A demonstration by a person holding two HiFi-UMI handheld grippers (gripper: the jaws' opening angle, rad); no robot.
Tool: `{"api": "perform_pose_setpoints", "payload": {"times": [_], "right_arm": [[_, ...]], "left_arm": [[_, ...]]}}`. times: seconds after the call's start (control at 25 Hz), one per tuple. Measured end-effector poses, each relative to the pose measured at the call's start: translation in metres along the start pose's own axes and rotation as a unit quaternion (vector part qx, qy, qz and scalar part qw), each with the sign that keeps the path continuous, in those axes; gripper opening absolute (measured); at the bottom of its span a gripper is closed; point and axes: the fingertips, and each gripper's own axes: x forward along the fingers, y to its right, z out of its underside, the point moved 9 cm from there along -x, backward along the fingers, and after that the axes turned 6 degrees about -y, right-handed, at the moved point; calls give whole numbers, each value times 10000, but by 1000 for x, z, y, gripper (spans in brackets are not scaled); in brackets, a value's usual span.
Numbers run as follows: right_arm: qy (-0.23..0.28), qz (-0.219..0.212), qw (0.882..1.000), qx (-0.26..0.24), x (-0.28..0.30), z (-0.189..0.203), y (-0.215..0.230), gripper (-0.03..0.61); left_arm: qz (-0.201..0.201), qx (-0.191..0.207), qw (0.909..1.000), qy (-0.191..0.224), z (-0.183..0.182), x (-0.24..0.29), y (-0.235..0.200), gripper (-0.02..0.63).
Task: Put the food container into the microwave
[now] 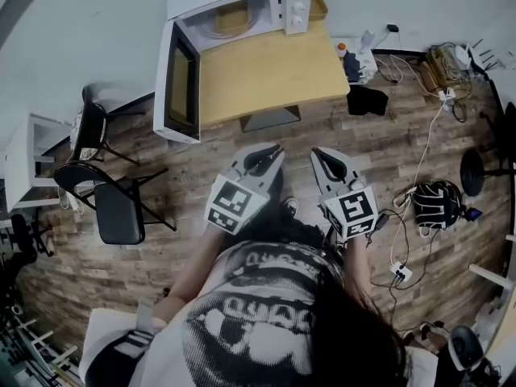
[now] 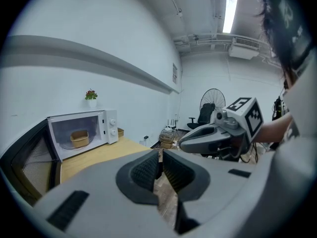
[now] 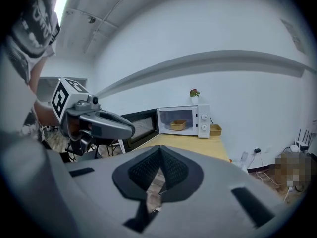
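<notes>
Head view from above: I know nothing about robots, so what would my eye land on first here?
Probably the white microwave at the far end of the wooden table, its door swung wide open and a tan food container already inside. Next, the two grey handheld tools nearer the camera: the left gripper and right gripper, each with a black-and-white marker cube, jaws shut on nothing.

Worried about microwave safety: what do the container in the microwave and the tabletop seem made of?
The container looks tan and matte, probably paper or pulp fibre; too small to be sure. The tabletop looks like pale wood or wood-look laminate: smooth, even colour.
</notes>
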Motion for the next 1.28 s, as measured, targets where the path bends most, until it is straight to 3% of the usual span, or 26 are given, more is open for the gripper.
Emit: {"api": "perform_pose_setpoints", "payload": {"times": [0.48, 1.28], "right_arm": [[261, 51, 9995, -164, -22, 3, -5, 0], [218, -110, 9997, -83, -29, 6, -8, 0]], "left_arm": [[84, 146, 9998, 56, -3, -2, 24, 23], [107, 200, 9997, 89, -1, -6, 33, 23]]}}
